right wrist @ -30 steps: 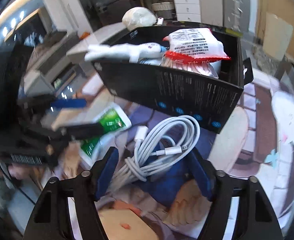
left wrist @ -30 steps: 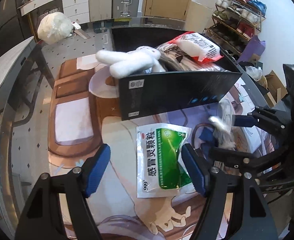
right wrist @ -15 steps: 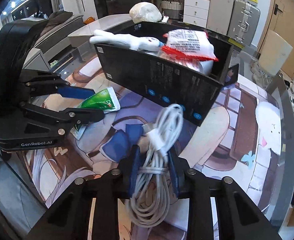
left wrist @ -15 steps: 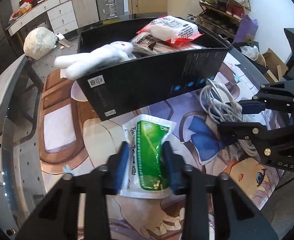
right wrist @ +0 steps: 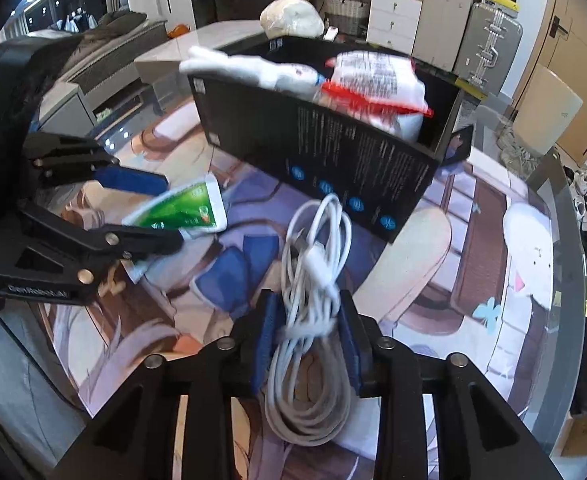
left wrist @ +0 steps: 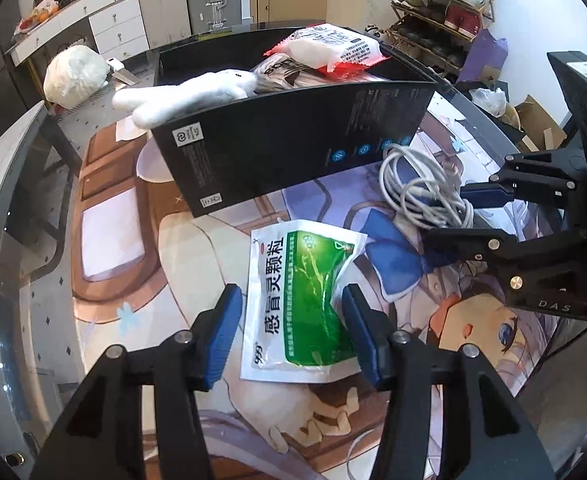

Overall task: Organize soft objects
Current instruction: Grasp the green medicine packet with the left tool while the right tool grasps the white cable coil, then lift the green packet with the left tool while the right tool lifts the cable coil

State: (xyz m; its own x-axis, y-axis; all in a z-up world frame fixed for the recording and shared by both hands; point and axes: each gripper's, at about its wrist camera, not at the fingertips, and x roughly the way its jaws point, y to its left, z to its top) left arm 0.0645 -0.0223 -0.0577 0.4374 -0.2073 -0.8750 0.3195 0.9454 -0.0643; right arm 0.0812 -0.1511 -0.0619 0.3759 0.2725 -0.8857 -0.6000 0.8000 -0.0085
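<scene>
Half a second ago the left claw point(left wrist: 289, 328) was squeezed onto the green-and-white sachet point(left wrist: 305, 300); its jaws have just been opening, and the blue pads now stand apart on either side of the packet. In the left wrist view the right pad looks to be at the sachet's crumpled edge, the left pad clear of it. The right claw point(right wrist: 305, 340) has also been easing its jaws wider, yet the coiled white cable point(right wrist: 313, 300) is pinched between its pads, the loops bunched there and spilling out above and below.

The left wrist view shows the sachet lying flat on the printed mat point(left wrist: 133, 264) that covers the bench, just in front of the black box point(left wrist: 293, 148). The right wrist view, blurred, shows the sachet sticking out from between the left claw's fingers and cannot settle whether it is lifted.

The box holds a white plush toy point(left wrist: 185, 94) drooping over its near wall and a red-and-white packet point(left wrist: 329, 46) on top of a clear bag; only the right wrist view shows the box's open end flap point(right wrist: 459, 144). The cable's far loops lie near the box's front wall.
</scene>
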